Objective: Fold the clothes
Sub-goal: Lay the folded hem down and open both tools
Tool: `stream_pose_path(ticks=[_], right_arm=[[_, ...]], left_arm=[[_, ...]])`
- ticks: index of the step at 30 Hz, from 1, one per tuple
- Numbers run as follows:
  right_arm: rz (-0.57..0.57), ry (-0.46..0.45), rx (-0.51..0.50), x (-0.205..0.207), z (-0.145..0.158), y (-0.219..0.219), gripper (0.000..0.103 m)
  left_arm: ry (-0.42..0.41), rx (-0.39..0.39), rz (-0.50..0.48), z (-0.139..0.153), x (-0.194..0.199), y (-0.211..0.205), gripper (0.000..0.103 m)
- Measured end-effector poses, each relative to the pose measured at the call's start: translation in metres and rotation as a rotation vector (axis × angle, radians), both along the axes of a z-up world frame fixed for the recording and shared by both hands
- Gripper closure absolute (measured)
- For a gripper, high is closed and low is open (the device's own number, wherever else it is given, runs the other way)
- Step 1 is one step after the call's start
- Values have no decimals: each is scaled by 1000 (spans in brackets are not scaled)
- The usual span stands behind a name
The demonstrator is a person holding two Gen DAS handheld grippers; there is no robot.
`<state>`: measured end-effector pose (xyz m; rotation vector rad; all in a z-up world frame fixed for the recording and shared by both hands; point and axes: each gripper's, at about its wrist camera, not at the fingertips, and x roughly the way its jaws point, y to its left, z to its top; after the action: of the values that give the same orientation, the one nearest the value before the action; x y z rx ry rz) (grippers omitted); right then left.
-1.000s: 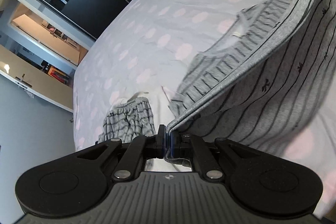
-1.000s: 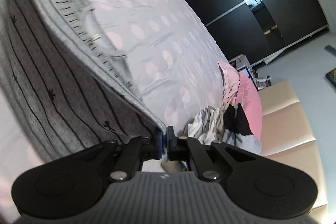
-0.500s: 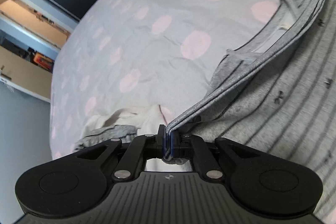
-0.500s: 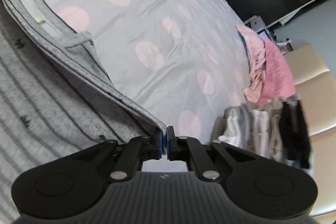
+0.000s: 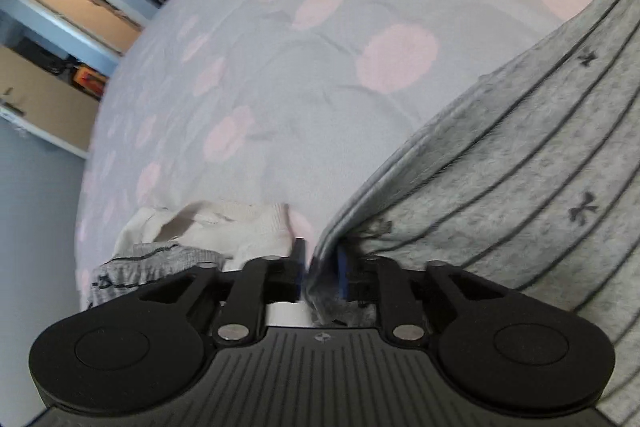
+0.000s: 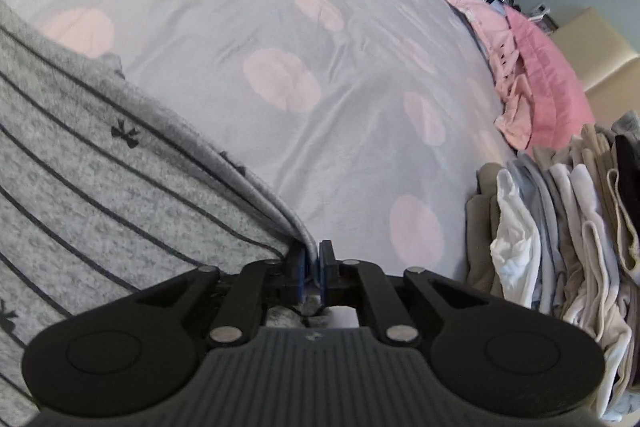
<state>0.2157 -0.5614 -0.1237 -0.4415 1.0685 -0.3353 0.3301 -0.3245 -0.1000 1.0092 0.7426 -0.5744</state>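
On the grey bed sheet with pink dots [image 5: 320, 87], the grey striped knit top [image 5: 520, 167] is being laid over in a fold, its edge lying between the parted left gripper [image 5: 320, 269] fingers and pinched by the nearly closed right gripper [image 6: 314, 267] fingers, so full release and withdrawal seem next.

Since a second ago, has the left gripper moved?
Yes. The left gripper has come down toward the bedsheet: its pink dots loom larger, and the wardrobe has slid toward the frame's edge.

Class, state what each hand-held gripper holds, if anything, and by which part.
Both hold the grey striped top: the left hand-held gripper, loosening, and the right hand-held gripper pinch its folded edge.
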Motion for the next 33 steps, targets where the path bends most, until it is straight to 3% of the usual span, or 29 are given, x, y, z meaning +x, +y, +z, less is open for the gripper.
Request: stream_pose_path(ticks=[2,4,9,13,17,21,25,33], right_arm=[[-27,-18,2,-3,4,-2,82],[-69,-49,3,-9,13,-7,68],[-208,-153,33,-35,40,-25,65],[-269,-201,128,-65,57,-27,63],[-273,-209,205,-105,68,-13,60],[-270,-217,301,-152,73,0,59],[-256,-214,353,-195,69,19,58],[-242,-206,361,-259,52,52,58]], left_arm=[[-20,-39,41,6,5,7,60],[-29,-95,82,16,11,15,54],[0,-260,188,53,12,46,52],[11,-322,269,79,3,73,52],[74,-384,300,94,-19,110,52],[158,-439,262,92,-55,148,52],[212,-437,204,83,-95,178,56],[191,-394,121,57,-156,202,66]])
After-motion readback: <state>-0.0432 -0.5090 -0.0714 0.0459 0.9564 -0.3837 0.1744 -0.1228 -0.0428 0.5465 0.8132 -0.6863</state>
